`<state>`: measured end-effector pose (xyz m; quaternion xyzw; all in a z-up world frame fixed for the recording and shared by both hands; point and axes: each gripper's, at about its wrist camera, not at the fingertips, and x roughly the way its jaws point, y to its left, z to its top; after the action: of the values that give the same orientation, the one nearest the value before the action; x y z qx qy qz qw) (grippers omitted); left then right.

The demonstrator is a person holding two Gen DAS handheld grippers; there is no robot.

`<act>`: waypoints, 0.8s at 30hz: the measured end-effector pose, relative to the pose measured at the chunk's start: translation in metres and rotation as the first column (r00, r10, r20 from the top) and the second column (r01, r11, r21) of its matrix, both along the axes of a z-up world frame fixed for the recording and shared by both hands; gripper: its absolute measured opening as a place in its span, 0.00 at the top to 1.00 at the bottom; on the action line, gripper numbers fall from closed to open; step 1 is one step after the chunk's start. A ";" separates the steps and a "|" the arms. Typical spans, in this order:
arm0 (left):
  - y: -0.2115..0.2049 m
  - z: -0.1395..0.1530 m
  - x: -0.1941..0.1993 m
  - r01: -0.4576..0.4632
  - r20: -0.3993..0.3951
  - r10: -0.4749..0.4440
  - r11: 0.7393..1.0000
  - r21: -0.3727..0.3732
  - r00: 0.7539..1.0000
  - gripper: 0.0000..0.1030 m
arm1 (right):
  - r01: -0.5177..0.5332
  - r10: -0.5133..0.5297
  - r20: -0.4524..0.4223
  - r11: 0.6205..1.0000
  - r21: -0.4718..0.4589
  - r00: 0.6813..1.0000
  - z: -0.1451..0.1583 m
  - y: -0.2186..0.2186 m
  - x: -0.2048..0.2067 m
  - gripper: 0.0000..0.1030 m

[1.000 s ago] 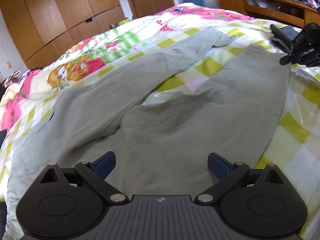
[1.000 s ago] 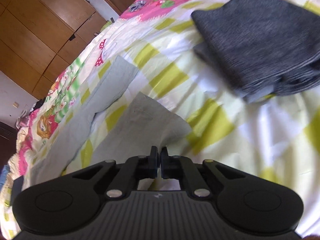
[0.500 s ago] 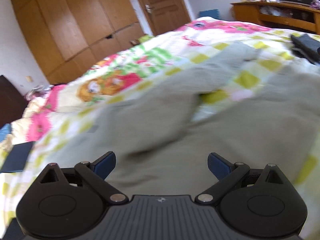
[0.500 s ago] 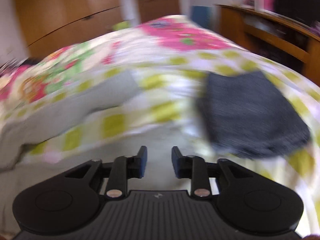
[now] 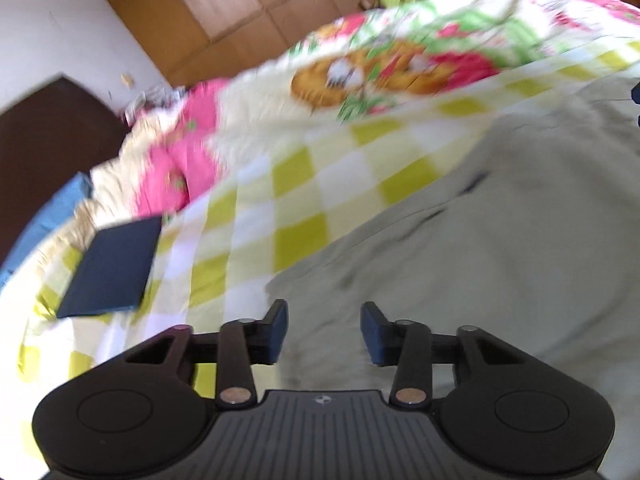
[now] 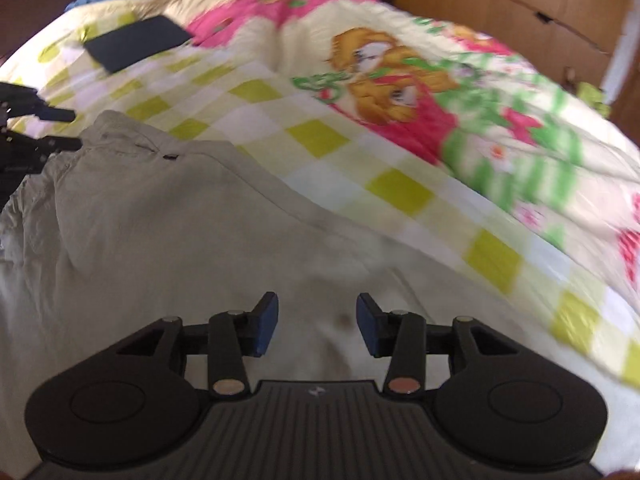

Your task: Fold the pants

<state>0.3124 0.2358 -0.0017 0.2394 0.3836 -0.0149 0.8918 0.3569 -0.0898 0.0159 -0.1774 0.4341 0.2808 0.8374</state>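
Both hands have swung across the bed since a second ago: the folded dark grey clothes that filled the right wrist view then are gone from it, and both views now take in the waist end of the pants and the patterned bedspread.

The left gripper [image 5: 323, 331] points down at a slant over the edge of the pants [image 5: 500, 248], which fill its view from 6 o'clock round to 3 o'clock. Its jaws have just been closing from wide open and now stand partly apart, with nothing pinched between them; the grey cloth lies below the blue pads [image 5: 280, 330], and whether they touch it I cannot tell.

The right gripper [image 6: 316, 324] tilts down more steeply over the same pants [image 6: 168, 220], which spread from 6 o'clock to 9 o'clock in its view. Its jaws have just been opening from fully closed and stand partly apart, holding nothing. The left gripper shows at 9 o'clock in this view, beside the waistband.

The bedspread [image 6: 400, 152] runs from 11 o'clock to 3 o'clock, with a bear picture [image 6: 384, 72] near 12 o'clock. A flat dark blue thing [image 5: 112, 268] lies on the bed at 9 o'clock in the left view, well apart from the pants. A wooden wardrobe [image 5: 248, 4] stands behind the bed.
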 end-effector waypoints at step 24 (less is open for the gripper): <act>0.037 -0.016 0.070 0.147 -0.261 -0.177 0.981 -0.129 0.949 0.32 | -0.217 0.211 -0.131 0.976 -0.032 0.969 -0.038 0.037 0.079 0.73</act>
<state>0.3826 0.2730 -0.0175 0.2173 0.4796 -0.1414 0.8383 0.4359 -0.0524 -0.0223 -0.2245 0.4711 0.3702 0.7685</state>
